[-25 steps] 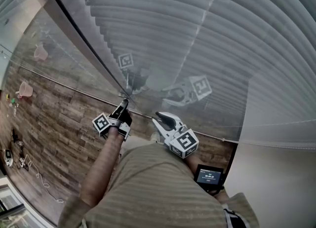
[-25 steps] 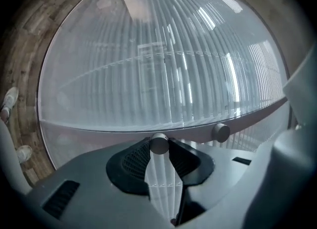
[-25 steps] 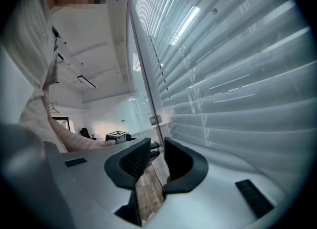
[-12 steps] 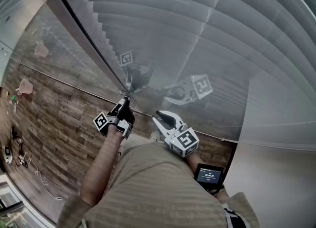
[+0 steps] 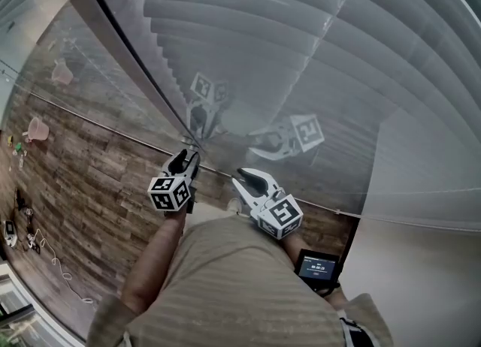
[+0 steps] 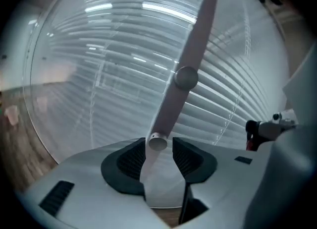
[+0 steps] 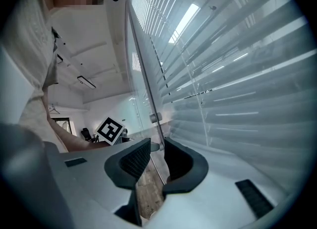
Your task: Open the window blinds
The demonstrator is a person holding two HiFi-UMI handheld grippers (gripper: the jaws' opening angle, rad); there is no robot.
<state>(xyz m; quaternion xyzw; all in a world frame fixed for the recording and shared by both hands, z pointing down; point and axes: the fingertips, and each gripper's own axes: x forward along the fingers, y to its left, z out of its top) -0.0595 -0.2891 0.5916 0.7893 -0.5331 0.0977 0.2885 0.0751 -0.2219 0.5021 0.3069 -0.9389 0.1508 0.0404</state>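
While the blinds point(image 5: 316, 60) fill the upper and right parts of the head view behind a pane that mirrors both marker cubes, their slats look overlapped there, so I judge the opening only part done at best. Their wand point(image 6: 184, 82) hangs slantwise from the upper right of the left gripper view down to the frame's middle. Its blunt end sits between the pads of the left tongs point(image 6: 158, 146). Those tongs have just been opening: the wand stands in the gap close to the left pad, with clear space on the right, so nothing is gripped. The step in hand looks like twisting the wand in bites, and this is the let-go between bites. The next move calls for closing squarely on the wand again, near its end, and rolling the wrist without pulling the wand off line. The right tongs point(image 7: 157, 147) wait at the head view's centre, pads apart with nothing between them, and the wand shows only as a thin line beyond them. Below the pane, a wood-plank floor point(image 5: 83, 188) runs down the left of the head view, with small pink things at its far edge, too small to name. A small lit screen point(image 5: 317, 269) sits at the lower right by the person's waist.
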